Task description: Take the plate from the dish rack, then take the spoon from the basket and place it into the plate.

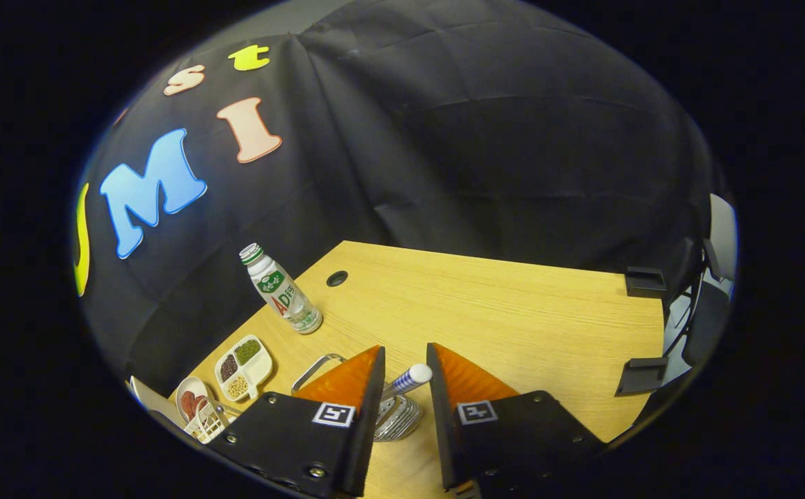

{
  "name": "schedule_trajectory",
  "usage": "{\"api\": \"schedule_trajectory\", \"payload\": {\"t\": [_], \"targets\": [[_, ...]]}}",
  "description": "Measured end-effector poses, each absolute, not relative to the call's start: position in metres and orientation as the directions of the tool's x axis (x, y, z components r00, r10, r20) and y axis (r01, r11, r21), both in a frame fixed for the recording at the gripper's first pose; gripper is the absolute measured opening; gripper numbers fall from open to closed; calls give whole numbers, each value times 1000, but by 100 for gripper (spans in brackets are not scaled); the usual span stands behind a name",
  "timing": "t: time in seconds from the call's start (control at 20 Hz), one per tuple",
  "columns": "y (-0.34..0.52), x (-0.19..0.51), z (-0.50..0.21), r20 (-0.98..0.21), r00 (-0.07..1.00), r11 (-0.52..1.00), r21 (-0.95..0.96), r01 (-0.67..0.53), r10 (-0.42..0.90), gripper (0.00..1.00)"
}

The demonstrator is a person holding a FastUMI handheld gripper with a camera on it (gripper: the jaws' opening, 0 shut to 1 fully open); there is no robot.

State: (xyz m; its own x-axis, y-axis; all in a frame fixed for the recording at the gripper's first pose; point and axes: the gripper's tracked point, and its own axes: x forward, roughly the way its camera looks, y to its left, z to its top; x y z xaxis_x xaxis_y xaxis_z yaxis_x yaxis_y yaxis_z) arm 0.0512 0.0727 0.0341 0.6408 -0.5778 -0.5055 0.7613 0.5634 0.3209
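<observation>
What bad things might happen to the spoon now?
1. The spoon's handle end sticks up between the gripper's fingers, but gaps show on both sides, so the grip looks loose and it might slip or tip on lifting.
2. The metal basket sits right under the fingers, so closing low might catch its wires and drag it.
3. The bottle stands just beyond the left finger; a wide swing that way might knock it over.

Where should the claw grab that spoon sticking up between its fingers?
Grip the spoon on its handle end, which juts up from the wire basket. Come straight down from above; the claw is open, with a finger already either side of it.
</observation>
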Motion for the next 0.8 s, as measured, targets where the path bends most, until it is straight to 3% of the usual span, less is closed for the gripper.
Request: {"api": "schedule_trajectory", "payload": {"t": [0.1, 0.15, 0.3, 0.35, 0.4, 0.6, 0.65, 0.8], "targets": [[74, 57, 38, -491, 663, 575, 343, 743, -565, 40], [75, 60, 39, -485, 671, 581, 347, 736, -560, 31], [76, 63, 43, -473, 682, 601, 335, 725, -558, 30], [84, 78, 64, -391, 766, 642, 418, 642, -511, 30], [88, 84, 75, -366, 770, 658, 400, 638, -523, 10], [109, 92, 90, -347, 793, 741, 303, 600, -501, 9], [107, 109, 83, -350, 796, 758, 276, 592, -494, 0], [126, 114, 94, -344, 810, 817, 169, 551, -475, 0]]}}
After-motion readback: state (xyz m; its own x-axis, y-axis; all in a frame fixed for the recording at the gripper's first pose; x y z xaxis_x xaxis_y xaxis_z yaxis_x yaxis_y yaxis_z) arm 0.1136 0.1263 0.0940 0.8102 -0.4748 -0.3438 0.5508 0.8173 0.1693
